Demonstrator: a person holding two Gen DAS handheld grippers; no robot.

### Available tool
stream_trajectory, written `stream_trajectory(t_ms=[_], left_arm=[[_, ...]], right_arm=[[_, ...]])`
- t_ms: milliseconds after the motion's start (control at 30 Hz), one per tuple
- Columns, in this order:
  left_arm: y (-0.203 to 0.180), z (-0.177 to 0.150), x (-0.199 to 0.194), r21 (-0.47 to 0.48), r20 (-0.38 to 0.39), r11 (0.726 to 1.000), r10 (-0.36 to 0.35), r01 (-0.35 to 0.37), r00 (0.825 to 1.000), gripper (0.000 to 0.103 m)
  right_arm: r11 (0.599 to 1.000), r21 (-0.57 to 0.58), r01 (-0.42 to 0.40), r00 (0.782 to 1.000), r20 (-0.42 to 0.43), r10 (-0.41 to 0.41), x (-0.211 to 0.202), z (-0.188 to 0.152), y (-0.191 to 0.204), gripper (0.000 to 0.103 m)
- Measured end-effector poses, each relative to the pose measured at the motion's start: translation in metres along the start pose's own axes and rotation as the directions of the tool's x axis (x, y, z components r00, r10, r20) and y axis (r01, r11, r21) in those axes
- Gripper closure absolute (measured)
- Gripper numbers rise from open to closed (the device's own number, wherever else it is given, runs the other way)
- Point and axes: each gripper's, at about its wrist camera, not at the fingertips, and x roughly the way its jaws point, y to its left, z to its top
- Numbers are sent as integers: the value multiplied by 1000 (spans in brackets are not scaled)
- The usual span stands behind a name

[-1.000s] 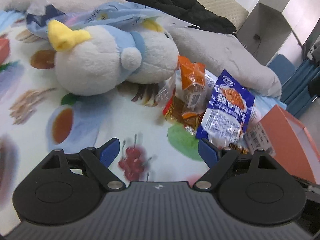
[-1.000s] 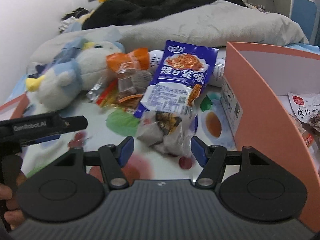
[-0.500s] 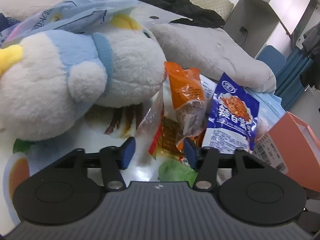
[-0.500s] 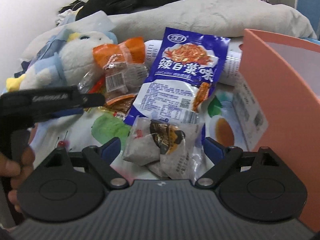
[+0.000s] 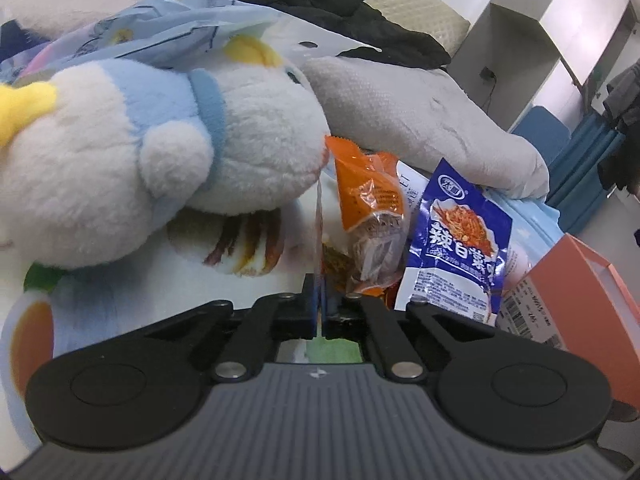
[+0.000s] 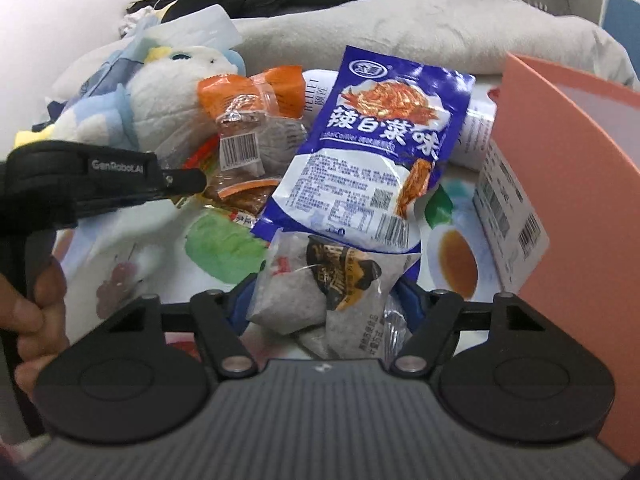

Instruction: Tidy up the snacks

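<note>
The snacks lie in a small pile on the bed, and the blue packet (image 6: pixel 376 148) in the middle of the pile is a good thing to go by. Just in front of the blue packet, on the side near the right gripper (image 6: pixel 326 304), lies a grey snack bag (image 6: pixel 316 288). This bag sits right between the right gripper's blue fingers (image 6: pixel 410 304), one on each side of it. Those fingers are closing in now, but I cannot tell if they press on the bag yet. The bag's long side runs mostly across, from one finger to the other, so the fingers must squeeze it end to end. To the left of the blue packet are an orange packet (image 5: pixel 368 196) and a clear wrapper edge (image 5: pixel 319 216) that stands up thin like a blade. The left gripper (image 5: pixel 320 304) is clenched on that clear edge, down low by the bed. A soft toy (image 5: pixel 160 152) lies further left of the blue packet, touching the orange one. To the right of the blue packet stands the pink box (image 6: pixel 568 184). The right hand is nearer to the box, so I think its grey bag should go in there next.
</note>
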Motion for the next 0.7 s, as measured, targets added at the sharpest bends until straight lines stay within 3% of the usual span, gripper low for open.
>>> stream_trajectory(t_ms=[167,700], left_arm=[[-1,-3,-20,-13,-6,1000,16,-16,1000,102],[-20,-40,-111,-55,-17,997,62,-63,998,102]], right_arm=[[998,42,-39,998,-41,41,-12,-6,-4,31],[996,23,-88,992,-88,90,-72,-34,1,31]])
